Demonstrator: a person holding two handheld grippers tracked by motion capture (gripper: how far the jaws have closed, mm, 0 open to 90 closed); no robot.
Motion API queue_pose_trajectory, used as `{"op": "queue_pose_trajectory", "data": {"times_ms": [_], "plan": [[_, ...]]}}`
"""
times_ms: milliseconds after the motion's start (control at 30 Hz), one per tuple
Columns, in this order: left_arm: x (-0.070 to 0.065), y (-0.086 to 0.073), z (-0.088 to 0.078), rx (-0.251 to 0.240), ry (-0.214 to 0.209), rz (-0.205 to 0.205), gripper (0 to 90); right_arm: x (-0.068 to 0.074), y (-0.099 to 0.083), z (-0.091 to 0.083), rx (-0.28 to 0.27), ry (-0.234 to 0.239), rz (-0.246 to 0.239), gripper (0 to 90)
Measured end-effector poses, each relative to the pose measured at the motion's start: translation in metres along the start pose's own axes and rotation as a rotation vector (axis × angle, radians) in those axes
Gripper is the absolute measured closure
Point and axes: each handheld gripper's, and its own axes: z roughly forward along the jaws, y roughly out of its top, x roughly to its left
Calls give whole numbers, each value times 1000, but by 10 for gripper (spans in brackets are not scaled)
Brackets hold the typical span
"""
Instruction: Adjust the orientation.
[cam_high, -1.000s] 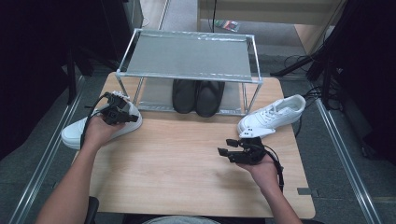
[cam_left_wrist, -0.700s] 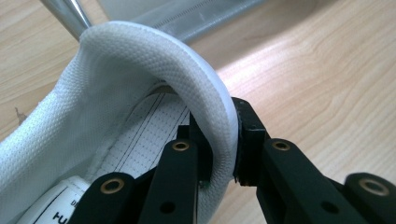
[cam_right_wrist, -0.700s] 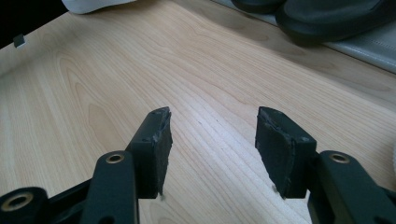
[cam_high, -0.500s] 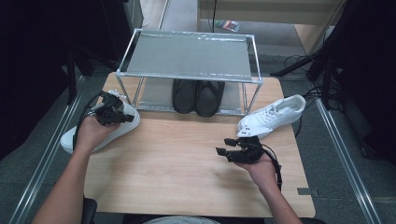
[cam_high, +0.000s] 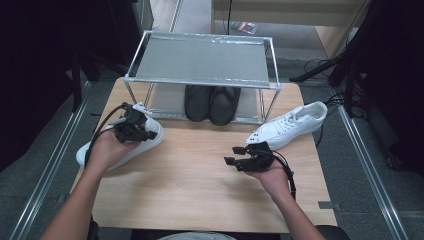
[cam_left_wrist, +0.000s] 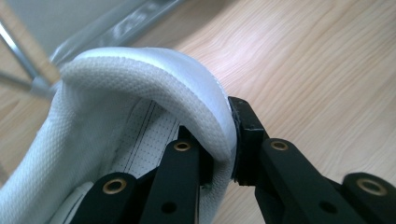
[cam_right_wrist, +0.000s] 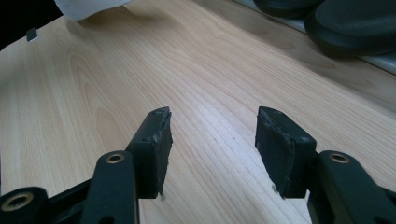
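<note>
Two white sneakers remain out: the left tool (cam_high: 134, 126), clamped on one sneaker's (cam_high: 150, 140) heel collar, has raised it off the worktop (cam_high: 200, 175) toward the rack (cam_high: 200, 65) (right tool (cam_high: 248, 156) gapes idle).

Three cameras: one fixed overhead, one riding on each gripper.

The high view looks forward and down from the person's side, taking in the whole wooden table (cam_high: 200, 190), the metal rack (cam_high: 200, 62) at its far edge and the floor around it. The left gripper view sits very close behind its jaws, pressed up to the white sneaker (cam_left_wrist: 140, 93) (also at the table's left edge in the high view (cam_high: 145, 145)). The right gripper view looks low along the tabletop (cam_right_wrist: 140, 70) toward the black shoes (cam_right_wrist: 355, 23), which the high view shows under the rack (cam_high: 210, 102).
</note>
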Motion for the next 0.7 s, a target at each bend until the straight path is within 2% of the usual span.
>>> {"op": "queue_pose_trajectory", "data": {"times_ms": [267,467,500,600,700], "plan": [[-42,19,9,42,-54,74,832,1,1,2,4,4,-1,468],[-71,33,18,47,-147,134,831,0,-1,-1,0,-1,1,469],[-75,35,20,40,-153,140,831,0,-1,-2,0,-3,9,468],[-87,41,27,76,-165,187,831,-1,-3,-4,-4,-12,12,469],[-100,45,35,83,-179,223,830,-1,-5,-6,-5,-17,19,469]]}}
